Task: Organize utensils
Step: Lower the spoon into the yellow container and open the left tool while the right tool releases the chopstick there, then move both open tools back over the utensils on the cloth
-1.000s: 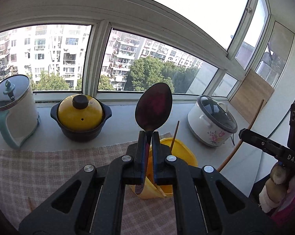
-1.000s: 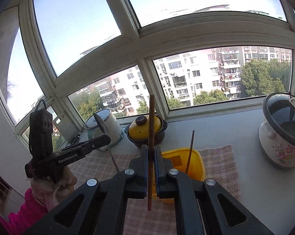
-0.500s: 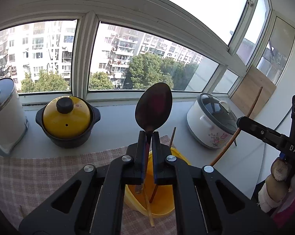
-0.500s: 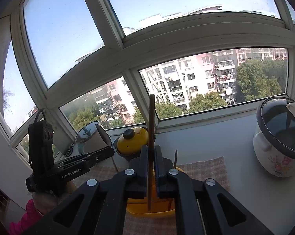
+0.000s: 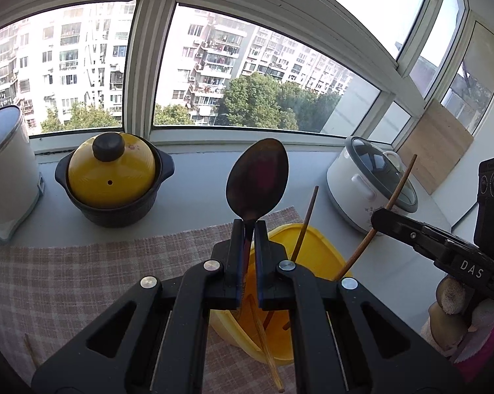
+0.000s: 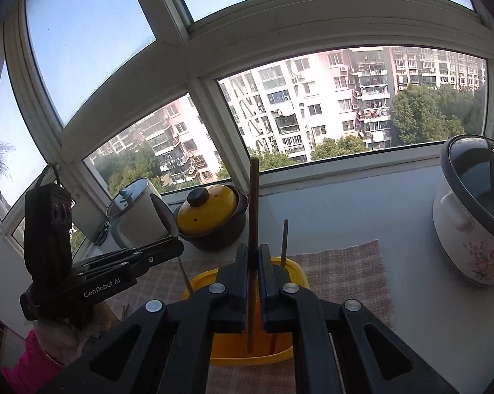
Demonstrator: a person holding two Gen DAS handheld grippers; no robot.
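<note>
Left of frame centre, the left gripper [image 5: 247, 229] pinched a dark spoon [image 5: 257, 177] upright, handle pointing down into the yellow container [image 5: 325, 256] directly below; at right, the right gripper [image 6: 254, 256] clamped a chopstick [image 6: 254, 197] vertically above that container, which held other chopsticks

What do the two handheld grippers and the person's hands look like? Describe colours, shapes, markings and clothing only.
Both tools are matte black plastic with silver rivets. The left gripper has blue-edged finger pads; its side reads "GenRobot.AI". The right gripper bears white letters "DAS" and a black camera box with round lenses. Each hand wears a pale knitted glove over a pink sleeve.
</note>
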